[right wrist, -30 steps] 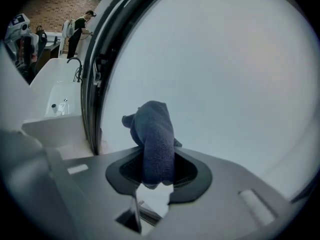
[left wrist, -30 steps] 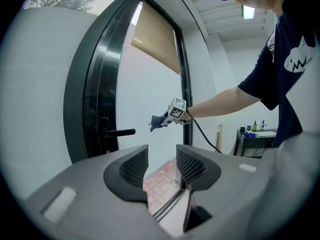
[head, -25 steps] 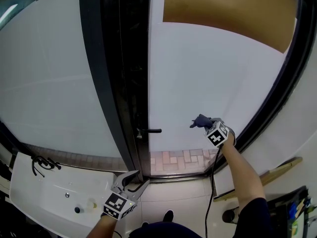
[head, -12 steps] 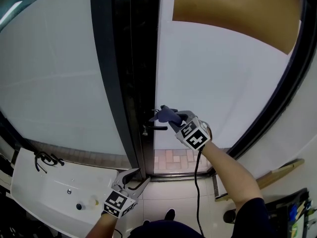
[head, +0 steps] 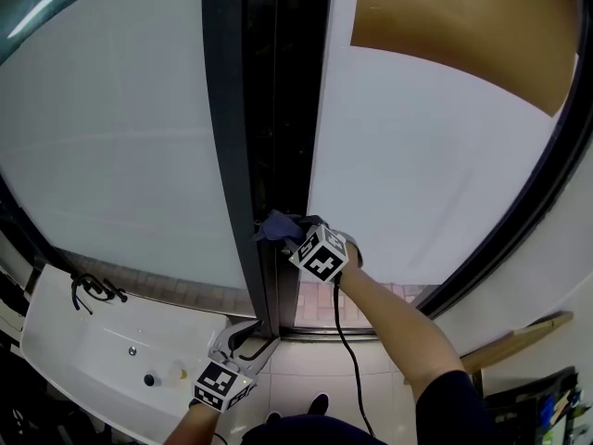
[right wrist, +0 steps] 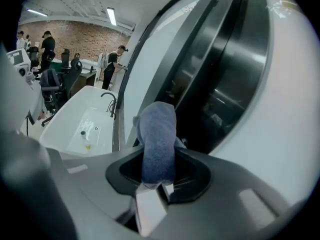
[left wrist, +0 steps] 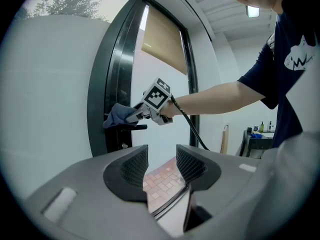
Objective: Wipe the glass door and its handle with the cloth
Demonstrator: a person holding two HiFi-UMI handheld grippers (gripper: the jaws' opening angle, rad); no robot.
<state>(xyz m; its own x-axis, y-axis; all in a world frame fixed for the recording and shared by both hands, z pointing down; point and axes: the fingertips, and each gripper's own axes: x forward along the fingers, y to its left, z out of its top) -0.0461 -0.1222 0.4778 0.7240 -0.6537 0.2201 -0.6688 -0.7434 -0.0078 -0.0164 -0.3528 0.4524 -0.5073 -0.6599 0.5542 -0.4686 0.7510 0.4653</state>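
Jaws of the right gripper (head: 293, 234) clamp the cloth (head: 276, 224) at the handle (left wrist: 134, 127), on the nine-o'clock edge of the glass door (head: 417, 156) — I'd slide it firmly along the bar — while the left gripper (head: 246, 343) gapes empty at six o'clock.

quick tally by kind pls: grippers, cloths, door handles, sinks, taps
grippers: 2 (left gripper, right gripper)
cloth: 1
door handle: 1
sink: 1
tap: 1
total: 6
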